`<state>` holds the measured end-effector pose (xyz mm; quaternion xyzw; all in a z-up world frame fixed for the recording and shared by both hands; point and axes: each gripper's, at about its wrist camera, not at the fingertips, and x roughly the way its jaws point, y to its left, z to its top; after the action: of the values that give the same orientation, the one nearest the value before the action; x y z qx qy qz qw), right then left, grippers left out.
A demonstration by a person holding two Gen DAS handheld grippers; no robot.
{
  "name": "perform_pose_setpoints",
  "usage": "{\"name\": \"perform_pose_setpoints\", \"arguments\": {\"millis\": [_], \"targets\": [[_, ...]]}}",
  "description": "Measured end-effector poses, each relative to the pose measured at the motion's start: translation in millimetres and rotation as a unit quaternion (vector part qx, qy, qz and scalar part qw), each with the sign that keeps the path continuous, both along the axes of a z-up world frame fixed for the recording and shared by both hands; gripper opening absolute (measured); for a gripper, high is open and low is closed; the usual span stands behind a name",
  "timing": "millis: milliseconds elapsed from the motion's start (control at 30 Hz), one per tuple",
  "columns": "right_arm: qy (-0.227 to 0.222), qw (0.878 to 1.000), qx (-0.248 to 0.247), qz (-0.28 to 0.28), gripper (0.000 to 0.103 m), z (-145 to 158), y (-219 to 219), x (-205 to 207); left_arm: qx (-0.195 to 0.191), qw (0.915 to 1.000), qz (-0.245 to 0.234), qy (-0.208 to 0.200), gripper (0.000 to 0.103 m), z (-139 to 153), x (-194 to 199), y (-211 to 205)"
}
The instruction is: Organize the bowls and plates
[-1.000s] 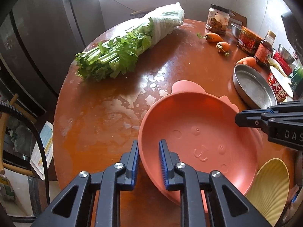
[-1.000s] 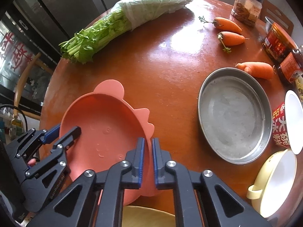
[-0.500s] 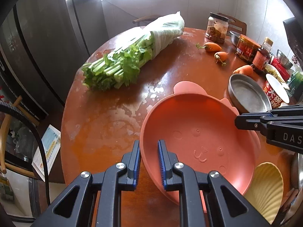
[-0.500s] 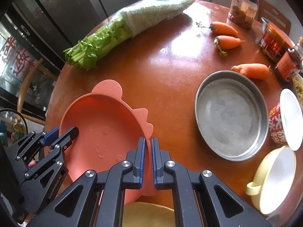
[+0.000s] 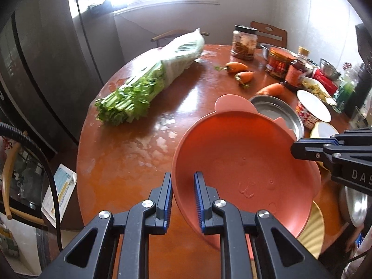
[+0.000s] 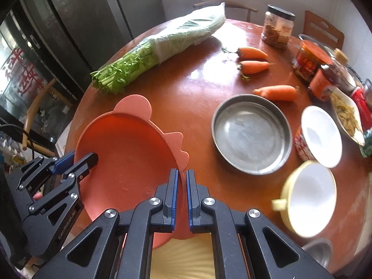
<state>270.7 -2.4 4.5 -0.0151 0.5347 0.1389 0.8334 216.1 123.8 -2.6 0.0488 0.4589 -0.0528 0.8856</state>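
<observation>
Left wrist view: the left claw (image 5: 183, 195) is clamped narrow on the near rim of the pink plate (image 5: 244, 162), one pad inside, one outside. The right claw (image 6: 182, 194) pinches the opposite rim, almost fully closed on its thin edge. Between them the plate (eared, with a scalloped tab) hangs tilted above the round worktop (image 6: 186, 88), over a ribbed yellow plate (image 6: 181, 255). Just beyond sit a steel pan (image 6: 251, 132), a yellow cup (image 6: 309, 195) and a white-lidded red bowl (image 6: 318, 134). Bagged celery (image 5: 148, 81) and three carrots (image 6: 253, 66) lie farther back.
</observation>
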Motion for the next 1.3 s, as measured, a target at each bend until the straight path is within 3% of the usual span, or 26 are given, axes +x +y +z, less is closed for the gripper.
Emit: {"name": "perform_pose_setpoints", "arguments": {"millis": [633, 1300], "targets": [[0.000, 1.000, -0.017, -0.026, 0.007, -14, -51, -90, 0.007, 0.9988, -0.039, 0.027, 0.020, -21, -66, -54], [0.025, 0.998, -0.052, -0.011, 0.007, -43, -40, -84, 0.011, 0.9975, -0.029, 0.063, 0.021, -53, -70, -55]]}}
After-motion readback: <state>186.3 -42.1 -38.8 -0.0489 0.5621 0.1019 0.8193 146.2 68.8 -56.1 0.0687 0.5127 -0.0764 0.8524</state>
